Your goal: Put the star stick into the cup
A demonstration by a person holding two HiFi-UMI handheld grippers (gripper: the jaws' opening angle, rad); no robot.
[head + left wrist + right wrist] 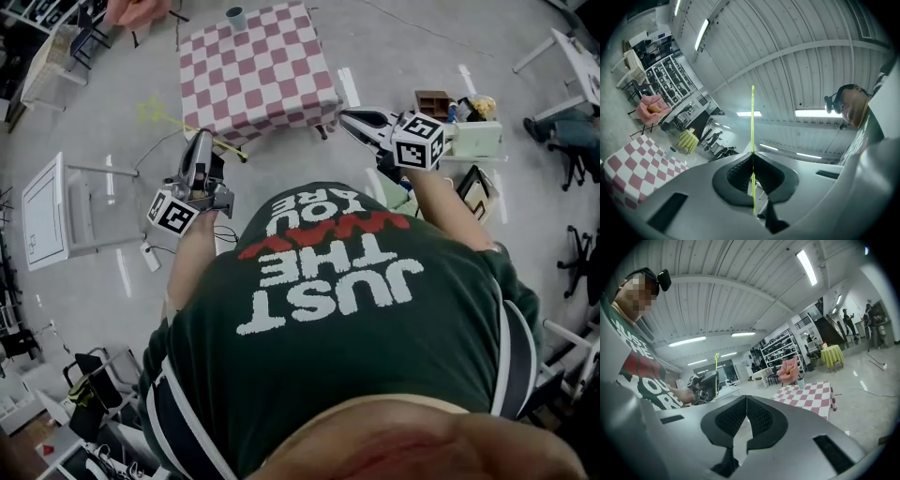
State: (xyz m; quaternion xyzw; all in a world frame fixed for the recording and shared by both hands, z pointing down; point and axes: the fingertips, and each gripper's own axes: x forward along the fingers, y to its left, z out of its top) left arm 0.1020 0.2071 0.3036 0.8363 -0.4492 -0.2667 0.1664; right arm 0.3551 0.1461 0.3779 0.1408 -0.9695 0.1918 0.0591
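left gripper (201,141): jaws pinched shut on star stick (753,117), gripped partway along the shaft
stick axis: crosses jaws; star end toward 10 o'clock in head view
cup (236,17): on checkered table (272,75), far edge, 12 o'clock from left gripper, well apart
right gripper (746,399): closed, empty

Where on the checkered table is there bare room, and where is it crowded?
Almost all of the checkered table is bare; only the cup stands at its far edge. The grey floor right of the table is open. Clutter crowds the pale stand beside the right tool.
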